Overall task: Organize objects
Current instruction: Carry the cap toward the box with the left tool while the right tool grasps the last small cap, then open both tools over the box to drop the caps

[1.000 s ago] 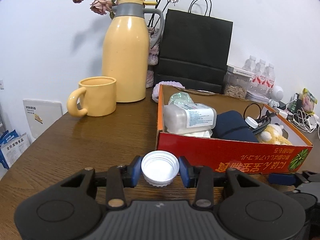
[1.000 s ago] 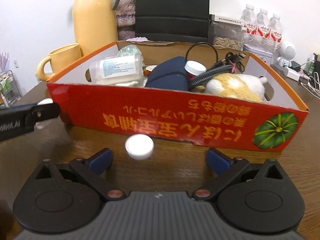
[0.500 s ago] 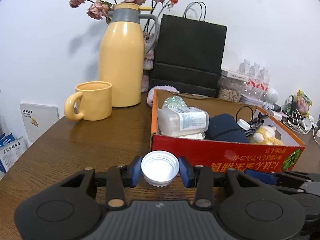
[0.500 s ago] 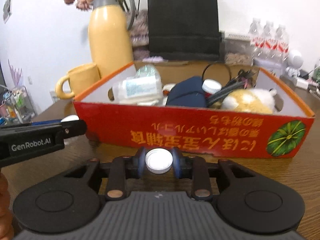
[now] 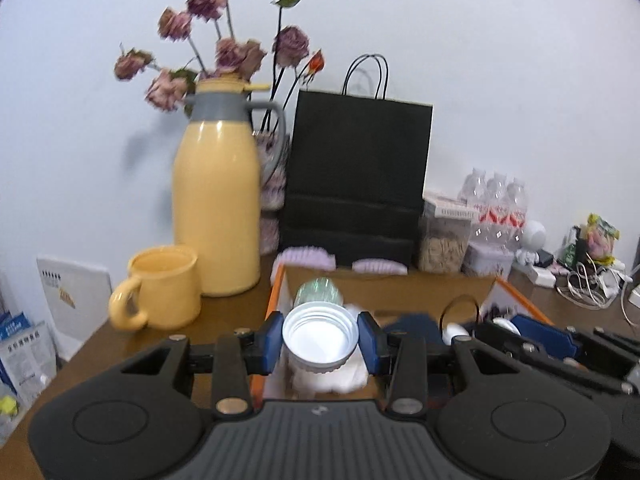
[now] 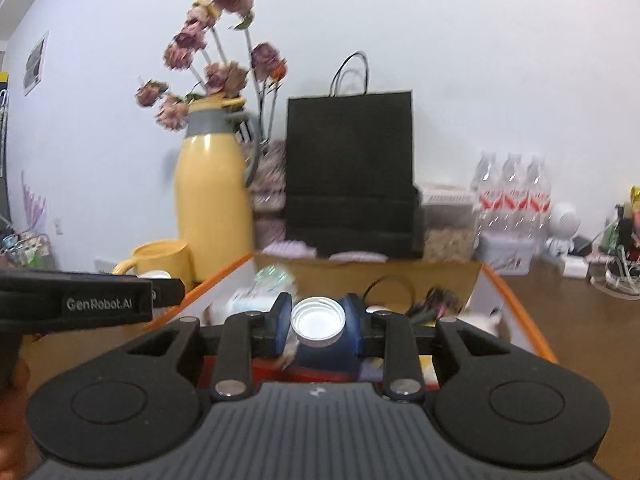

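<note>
Yellow ceramic mug [image 5: 160, 292] and tall yellow thermal jug [image 5: 218, 208]: on brown wooden worktop [image 5: 120, 336]. My left tool [image 5: 320, 344]: clamps wide white ribbed plastic cap [image 5: 320, 338], above orange-rimmed cardboard box [image 5: 276, 292]. My right tool [image 6: 319, 322]: clamps smaller white plastic cap [image 6: 318, 321], above same box.

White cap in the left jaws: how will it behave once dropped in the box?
The white cap looks like thin, hollow plastic, so probably light and bouncy. Round and held open side toward the camera, it may roll or settle crooked. The box is cluttered, which should stop it quickly.
</note>
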Demonstrator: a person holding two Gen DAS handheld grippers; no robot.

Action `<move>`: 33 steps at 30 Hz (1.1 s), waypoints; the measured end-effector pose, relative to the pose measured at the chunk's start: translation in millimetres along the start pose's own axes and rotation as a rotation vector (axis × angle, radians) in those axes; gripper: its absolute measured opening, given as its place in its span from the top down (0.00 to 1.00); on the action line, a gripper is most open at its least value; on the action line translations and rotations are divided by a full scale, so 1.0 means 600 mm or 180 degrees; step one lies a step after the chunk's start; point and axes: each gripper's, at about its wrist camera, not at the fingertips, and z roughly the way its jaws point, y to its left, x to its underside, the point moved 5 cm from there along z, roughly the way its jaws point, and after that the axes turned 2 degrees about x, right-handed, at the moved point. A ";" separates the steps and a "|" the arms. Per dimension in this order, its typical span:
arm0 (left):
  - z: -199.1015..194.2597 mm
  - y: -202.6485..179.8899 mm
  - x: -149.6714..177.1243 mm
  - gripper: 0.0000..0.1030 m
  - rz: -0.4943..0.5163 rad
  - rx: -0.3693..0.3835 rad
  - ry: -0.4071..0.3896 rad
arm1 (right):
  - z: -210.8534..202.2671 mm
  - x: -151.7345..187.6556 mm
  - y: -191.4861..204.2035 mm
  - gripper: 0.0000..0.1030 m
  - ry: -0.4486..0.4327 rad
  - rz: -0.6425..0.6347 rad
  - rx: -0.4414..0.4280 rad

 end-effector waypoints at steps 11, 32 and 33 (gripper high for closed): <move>0.129 -0.032 -0.049 0.63 -0.0054 -0.0127 -0.0068 | 0.092 -0.018 -0.078 0.72 -0.0197 0.0055 0.0345; 0.145 -0.049 -0.028 0.00 0.0084 0.0031 -0.0072 | 0.081 -0.005 -0.111 0.00 -0.0096 0.0005 0.0341; 0.143 -0.049 -0.028 0.00 0.0082 0.0041 -0.0065 | 0.080 -0.005 -0.111 0.00 -0.0094 0.0009 0.0348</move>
